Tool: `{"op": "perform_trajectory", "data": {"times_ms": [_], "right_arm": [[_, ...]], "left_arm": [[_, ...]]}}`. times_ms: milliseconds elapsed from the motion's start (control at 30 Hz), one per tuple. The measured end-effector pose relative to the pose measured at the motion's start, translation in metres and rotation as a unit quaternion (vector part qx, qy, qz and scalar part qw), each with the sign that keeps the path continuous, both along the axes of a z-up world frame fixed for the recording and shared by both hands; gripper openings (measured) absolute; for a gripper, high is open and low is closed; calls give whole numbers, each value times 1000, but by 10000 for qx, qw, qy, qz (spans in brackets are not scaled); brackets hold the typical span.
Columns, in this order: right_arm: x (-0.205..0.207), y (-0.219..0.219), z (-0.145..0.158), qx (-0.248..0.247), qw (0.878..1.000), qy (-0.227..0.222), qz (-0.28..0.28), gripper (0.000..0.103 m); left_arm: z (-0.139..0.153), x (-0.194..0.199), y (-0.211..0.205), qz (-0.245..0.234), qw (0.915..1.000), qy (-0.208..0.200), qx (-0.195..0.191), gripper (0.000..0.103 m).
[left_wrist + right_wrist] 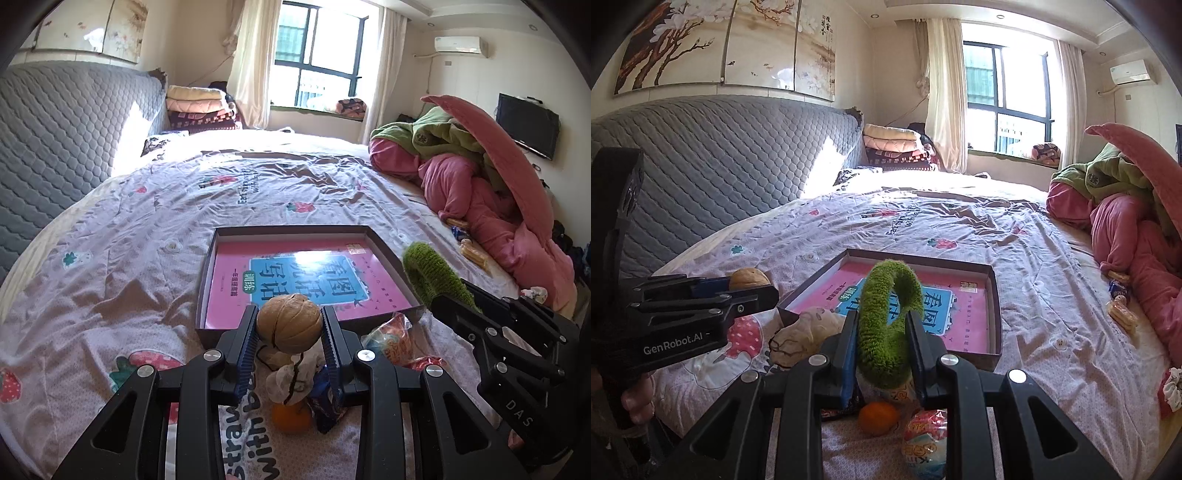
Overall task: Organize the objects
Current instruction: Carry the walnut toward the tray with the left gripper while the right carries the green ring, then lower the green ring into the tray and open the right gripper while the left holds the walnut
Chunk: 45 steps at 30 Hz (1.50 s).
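Observation:
My left gripper (289, 325) is shut on a brown walnut (289, 322), held above the bed just short of the near edge of a shallow dark box (210, 266) holding a pink book (295, 280). The walnut also shows in the right wrist view (749, 278). My right gripper (882, 332) is shut on a fuzzy green ring (886, 314), held near the box (995, 314); the ring also shows in the left wrist view (430, 271). Below the grippers lie an orange (878, 417), a snack packet (925, 439) and a pale pouch (801, 338).
The bed sheet (129, 229) has a strawberry print. A pile of pink and green bedding (480, 177) lies at the right, with wrapped snacks (1121, 308) beside it. A grey quilted headboard (55, 140) is at the left, folded blankets (201, 107) beyond.

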State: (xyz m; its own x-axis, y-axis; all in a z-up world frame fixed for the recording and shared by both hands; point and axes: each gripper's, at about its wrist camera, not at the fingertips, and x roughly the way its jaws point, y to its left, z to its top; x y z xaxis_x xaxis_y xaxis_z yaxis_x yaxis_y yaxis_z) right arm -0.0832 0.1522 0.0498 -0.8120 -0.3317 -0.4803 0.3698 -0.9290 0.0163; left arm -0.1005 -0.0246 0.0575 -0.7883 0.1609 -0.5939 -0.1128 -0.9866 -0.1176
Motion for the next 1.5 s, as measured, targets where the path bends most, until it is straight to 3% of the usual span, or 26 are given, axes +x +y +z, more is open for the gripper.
{"op": "perform_trajectory", "data": {"times_ms": [600,1100,1500], "right_arm": [[-59,14,-12,44,9998,-96,-141,25],[-119,12,-31,218,9989,-397,-154,25],[-131,22,-45,108,9970,-733,-207,25]], "left_arm": [[-20,-64,-7,153,9998,-142,-43,34],[-59,-125,-14,275,9983,-503,-131,34],[-81,-145,-20,330,9967,-718,-164,34]]}}
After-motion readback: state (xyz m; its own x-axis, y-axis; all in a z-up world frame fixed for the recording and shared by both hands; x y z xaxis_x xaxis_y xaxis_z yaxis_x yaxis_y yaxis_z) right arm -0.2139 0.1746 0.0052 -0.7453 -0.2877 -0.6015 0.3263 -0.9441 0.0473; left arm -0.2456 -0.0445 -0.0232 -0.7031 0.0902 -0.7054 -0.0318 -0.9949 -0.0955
